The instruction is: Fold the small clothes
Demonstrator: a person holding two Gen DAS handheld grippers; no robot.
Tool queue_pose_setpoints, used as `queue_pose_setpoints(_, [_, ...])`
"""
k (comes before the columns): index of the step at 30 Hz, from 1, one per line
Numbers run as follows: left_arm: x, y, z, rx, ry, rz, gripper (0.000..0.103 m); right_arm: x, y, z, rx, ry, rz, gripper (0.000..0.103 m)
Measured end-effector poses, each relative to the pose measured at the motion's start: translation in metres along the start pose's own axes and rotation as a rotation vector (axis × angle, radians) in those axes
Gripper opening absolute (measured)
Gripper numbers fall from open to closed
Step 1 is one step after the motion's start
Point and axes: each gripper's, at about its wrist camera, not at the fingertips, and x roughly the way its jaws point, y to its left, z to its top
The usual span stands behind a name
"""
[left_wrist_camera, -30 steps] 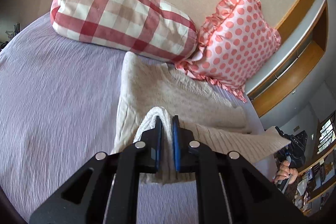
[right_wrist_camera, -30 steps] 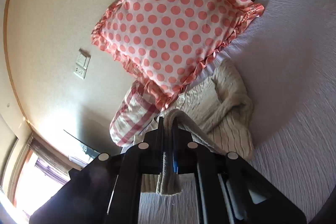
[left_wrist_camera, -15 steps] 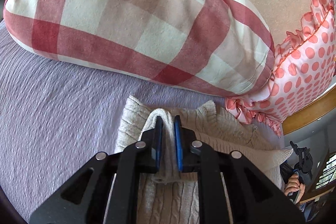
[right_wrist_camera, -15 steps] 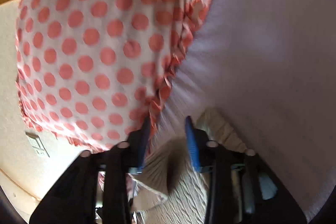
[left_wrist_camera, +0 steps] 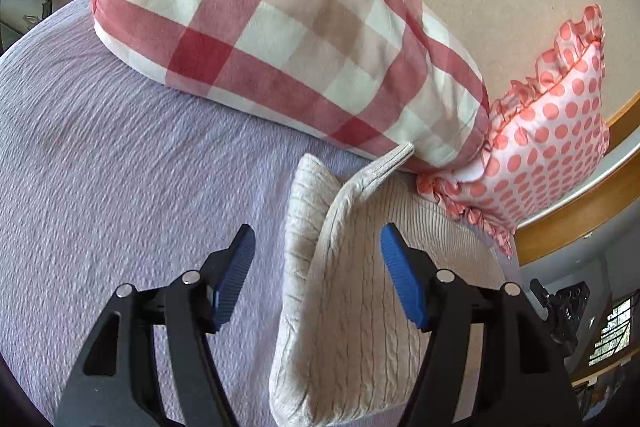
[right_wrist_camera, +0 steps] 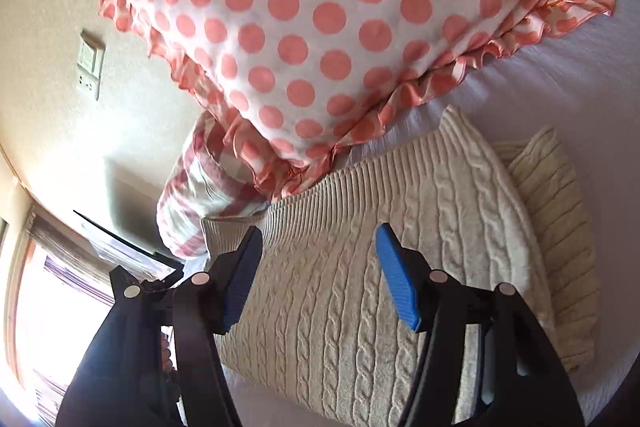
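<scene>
A cream cable-knit sweater lies folded on the lilac bedspread, its ribbed hem up against the pillows. My left gripper is open and empty just above the sweater's left edge. In the right wrist view the same sweater fills the lower middle, with a folded sleeve at its right. My right gripper is open and empty, hovering over the knit near its ribbed hem.
A red-and-white checked bolster and a pink polka-dot frilled pillow lie against the beige wall at the head of the bed. The polka-dot pillow overhangs the sweater's hem. A wall switch plate is at left.
Both grippers carried a fold of the sweater toward the pillows, then opened and let it go. The right gripper opened first, the left after it. The sweater now lies doubled over.
</scene>
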Motion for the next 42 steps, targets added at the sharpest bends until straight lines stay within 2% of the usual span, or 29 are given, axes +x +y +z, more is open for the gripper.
queue_pose_setpoints(6, [0.033,-0.015,-0.016,0.055,0.136,-0.033,0.069,-0.001,-0.008,-0.013,0.019,-0.026,0.010,0.062])
queue_pose_setpoints(9, [0.041,-0.018,-0.016,0.045,0.137,-0.043,0.072,-0.008,-0.008,-0.010,0.026,-0.071,0.030,0.062])
queue_pose_setpoints(11, [0.045,-0.014,-0.013,-0.006,0.138,-0.061,0.052,-0.015,-0.009,-0.010,0.035,-0.112,0.054,0.064])
queue_pose_setpoints(12, [0.050,-0.009,-0.012,-0.044,0.159,-0.060,0.014,-0.018,-0.010,-0.009,0.041,-0.129,0.063,0.064])
queue_pose_setpoints(14, [0.051,-0.002,-0.011,-0.113,0.172,-0.090,0.015,-0.027,-0.013,-0.007,0.055,-0.161,0.078,0.064])
queue_pose_setpoints(16, [0.044,-0.014,-0.008,-0.094,0.166,-0.084,0.014,-0.038,-0.018,-0.004,0.067,-0.200,0.089,0.064])
queue_pose_setpoints(18, [0.035,-0.039,-0.003,-0.093,0.153,-0.120,0.014,-0.049,-0.023,0.000,0.075,-0.238,0.100,0.064])
queue_pose_setpoints(20, [0.025,-0.078,0.002,-0.057,0.127,-0.161,0.014,-0.062,-0.026,0.003,0.077,-0.281,0.097,0.064])
queue_pose_setpoints(23, [0.024,-0.162,0.002,0.039,0.112,-0.240,0.014,-0.082,-0.034,0.008,0.078,-0.341,0.067,0.064])
queue_pose_setpoints(27, [0.073,-0.284,-0.033,0.155,0.181,-0.395,0.014,-0.103,-0.058,0.015,0.111,-0.406,0.009,0.064])
queue_pose_setpoints(30, [0.139,-0.351,-0.075,0.199,0.311,-0.482,0.017,-0.106,-0.080,0.022,0.131,-0.394,-0.052,0.064])
queue_pose_setpoints(31, [0.159,-0.365,-0.088,0.209,0.365,-0.488,0.018,-0.107,-0.085,0.023,0.129,-0.387,-0.084,0.064])
queue_pose_setpoints(33, [0.176,-0.376,-0.105,0.220,0.419,-0.508,0.018,-0.107,-0.092,0.024,0.130,-0.365,-0.114,0.064])
queue_pose_setpoints(35, [0.161,-0.372,-0.106,0.253,0.391,-0.531,0.019,-0.103,-0.093,0.026,0.124,-0.322,-0.099,0.064])
queue_pose_setpoints(37, [0.133,-0.359,-0.102,0.315,0.321,-0.514,0.042,-0.096,-0.090,0.027,0.099,-0.267,-0.076,0.063])
queue_pose_setpoints(39, [0.102,-0.336,-0.101,0.385,0.245,-0.451,0.050,-0.087,-0.085,0.025,0.074,-0.218,-0.094,0.059])
queue_pose_setpoints(42, [0.076,-0.310,-0.114,0.518,0.190,-0.341,0.050,-0.074,-0.085,0.024,0.067,-0.157,-0.172,0.054])
